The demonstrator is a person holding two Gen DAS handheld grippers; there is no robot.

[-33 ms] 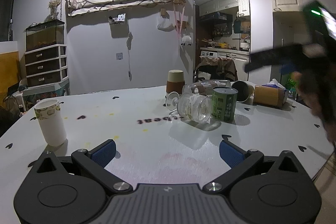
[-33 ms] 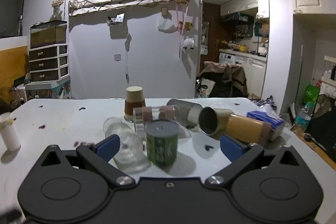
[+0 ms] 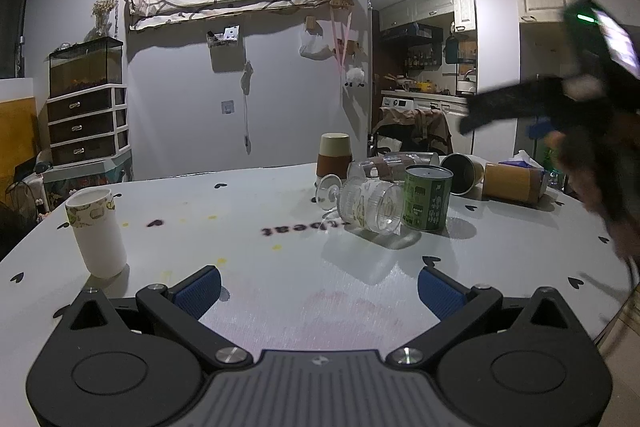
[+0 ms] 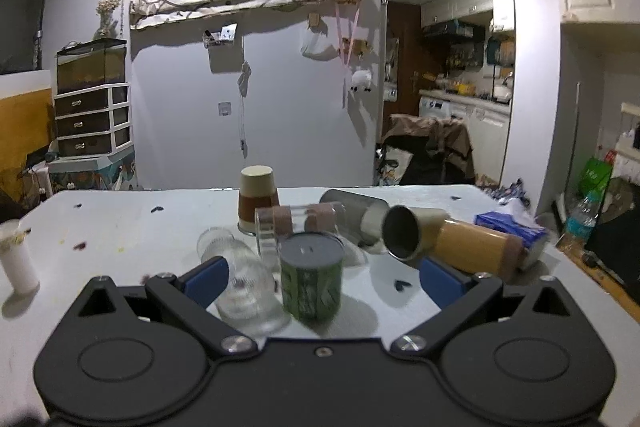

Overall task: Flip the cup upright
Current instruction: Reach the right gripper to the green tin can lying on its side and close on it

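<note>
1. A white table (image 4: 120, 227) carries a huddle of cups near its far middle, some tipped over and some standing mouth-down; one white paper cup (image 3: 98, 233) stands upright, well apart at the left.
2. The right gripper (image 4: 322, 275) hovers just before the huddle, jaws wide apart and empty, with the green cup (image 4: 312, 277) framed between them, standing mouth-down.
3. The left gripper (image 3: 320, 287) hangs low over bare table, jaws likewise apart and holding nothing.
4. A ribbed clear glass (image 4: 248, 287) lies on its side touching the green cup's left; a steel tumbler (image 4: 404, 237) lies tipped just behind on the right.
5. Judged best for the step: close squarely on the green cup's mid-body, lift clear before rotating, since the glass beside it looks apt to roll if nudged.
6. Setting it down away from the huddle would likely avoid toppling its neighbours.
</note>
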